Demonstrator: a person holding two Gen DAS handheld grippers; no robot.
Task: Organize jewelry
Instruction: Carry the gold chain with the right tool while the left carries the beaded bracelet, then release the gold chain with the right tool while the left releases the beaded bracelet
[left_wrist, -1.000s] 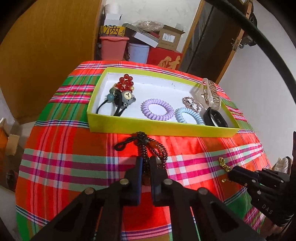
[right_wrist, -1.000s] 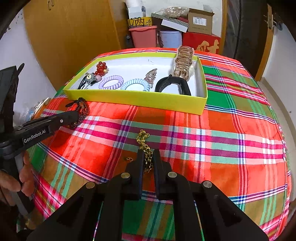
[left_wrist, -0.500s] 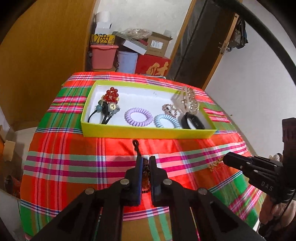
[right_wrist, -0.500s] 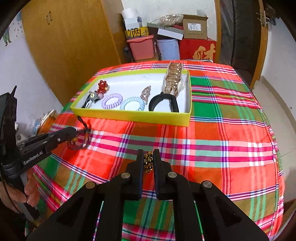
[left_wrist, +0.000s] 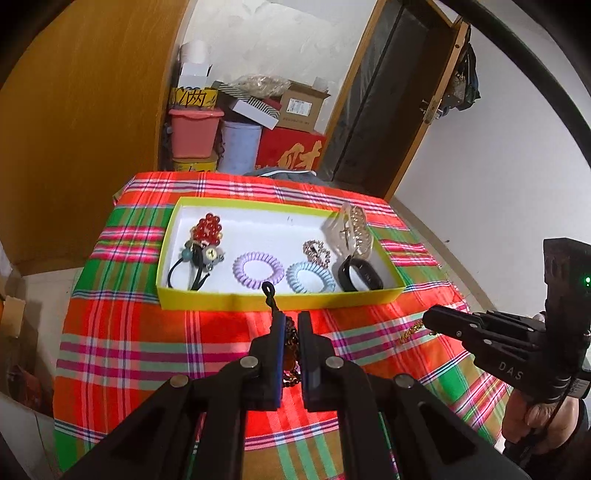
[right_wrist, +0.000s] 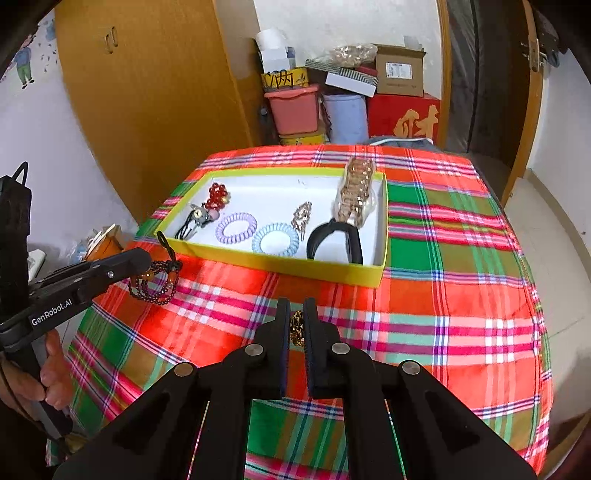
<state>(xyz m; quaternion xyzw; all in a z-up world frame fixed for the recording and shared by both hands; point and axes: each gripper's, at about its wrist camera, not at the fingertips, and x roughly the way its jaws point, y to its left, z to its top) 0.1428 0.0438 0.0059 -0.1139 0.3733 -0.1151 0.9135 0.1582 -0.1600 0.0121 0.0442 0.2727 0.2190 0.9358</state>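
In my left gripper (left_wrist: 291, 325) I have the dark beaded bracelet (right_wrist: 155, 282): small deep-brown beads with a few amber ones, ending in a black cord loop. My left jaws are pinched nearly together on it, and it hangs clear above the plaid cloth of the desk (right_wrist: 443, 317). In the left wrist view the cord loop sticks out past the fingertips toward 12 o'clock, reaching up over the near wall of the yellow tray (left_wrist: 280, 301), while the beads bunch between the pads, so its long axis there runs 12 to 6. From the right wrist view the same bracelet sits at about 9 o'clock, drooping in loops below the jaw tips. My right gripper (right_wrist: 296, 314) is closed tight on the gold chain (right_wrist: 296, 328), a run of small shiny gold links; only a short bunch shows between the pads in its own view. In the left wrist view the chain (left_wrist: 412, 330) trails from the right jaw tips down toward 8 o'clock, and I cannot tell whether its free end touches the cloth. The tray lies at 12 o'clock with its long side across the desk, holding a lilac coil hair tie (left_wrist: 258, 269), a blue coil hair tie (left_wrist: 310, 277) and a black band (left_wrist: 360, 275).
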